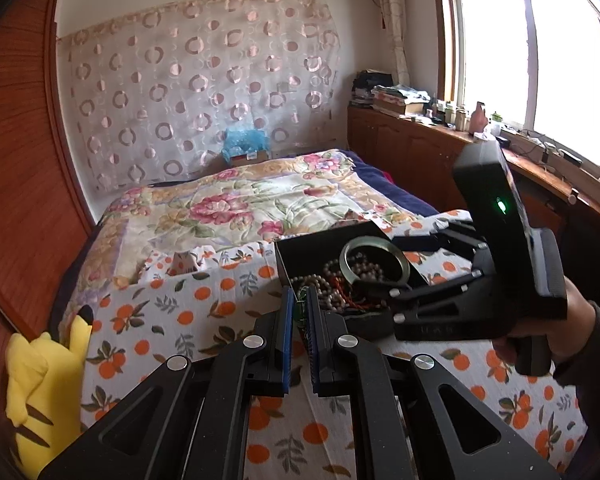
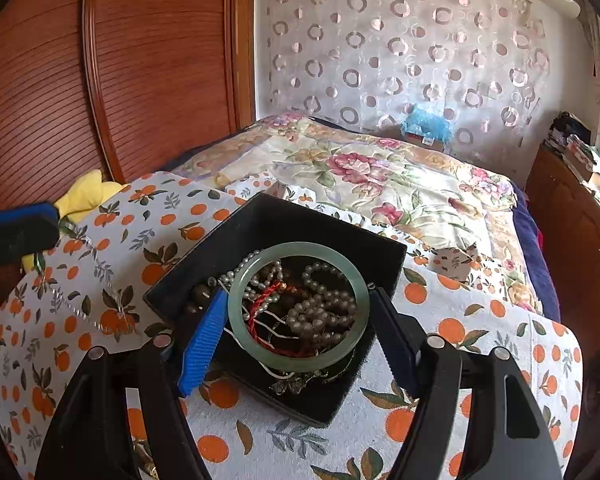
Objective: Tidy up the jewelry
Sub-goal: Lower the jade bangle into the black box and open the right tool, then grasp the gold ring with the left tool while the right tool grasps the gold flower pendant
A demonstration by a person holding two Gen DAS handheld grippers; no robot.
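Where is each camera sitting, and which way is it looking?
Left wrist: sits on the left gripper, looking along its shut fingers over the bed toward the window; the right gripper and the hand holding it show.
Right wrist: sits on the right gripper, looking down into the black box; its fingers stand either side of the green bangle; the left gripper's blue tip shows.
Shared: box, bangle, beads, orange-print cloth, dotted curtain.

No text can be read; the right gripper [image 1: 374,286] body perhaps bears faint embossed letters (too blurred).
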